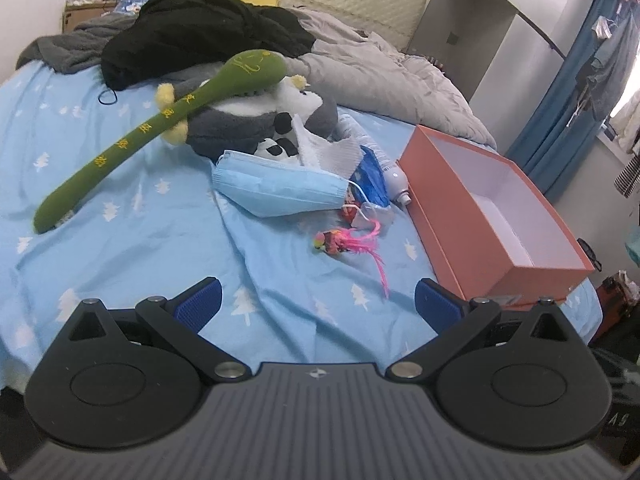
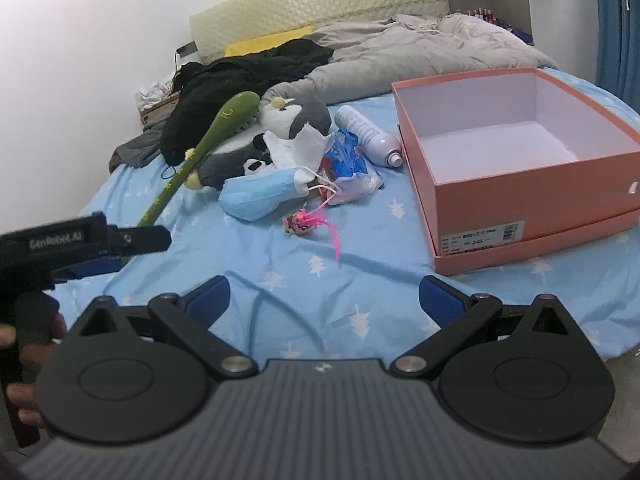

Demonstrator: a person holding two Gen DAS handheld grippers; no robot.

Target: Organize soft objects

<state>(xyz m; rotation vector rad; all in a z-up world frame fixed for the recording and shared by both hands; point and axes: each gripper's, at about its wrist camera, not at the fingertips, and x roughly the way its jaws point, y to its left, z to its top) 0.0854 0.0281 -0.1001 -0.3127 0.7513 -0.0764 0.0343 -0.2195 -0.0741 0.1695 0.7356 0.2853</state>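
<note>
A pile lies on the blue bed sheet: a long green plush stick (image 1: 132, 144) (image 2: 208, 140), a grey-and-white penguin plush (image 1: 260, 120) (image 2: 292, 120), a small panda plush (image 1: 276, 146), a blue face mask (image 1: 276, 188) (image 2: 260, 194), white tissue (image 1: 328, 150), a blue snack bag (image 2: 344, 164) and a pink feathered toy (image 1: 344, 240) (image 2: 308, 220). An open, empty orange shoebox (image 1: 496, 216) (image 2: 520, 152) stands to the right. My left gripper (image 1: 316, 300) is open, short of the pink toy. My right gripper (image 2: 324, 296) is open over bare sheet.
A white spray can (image 1: 396, 178) (image 2: 372, 136) lies between pile and box. Black clothes (image 1: 192, 36) and a grey duvet (image 1: 380, 72) cover the bed's far end before the headboard. The left gripper's body (image 2: 84, 240) shows at left in the right wrist view.
</note>
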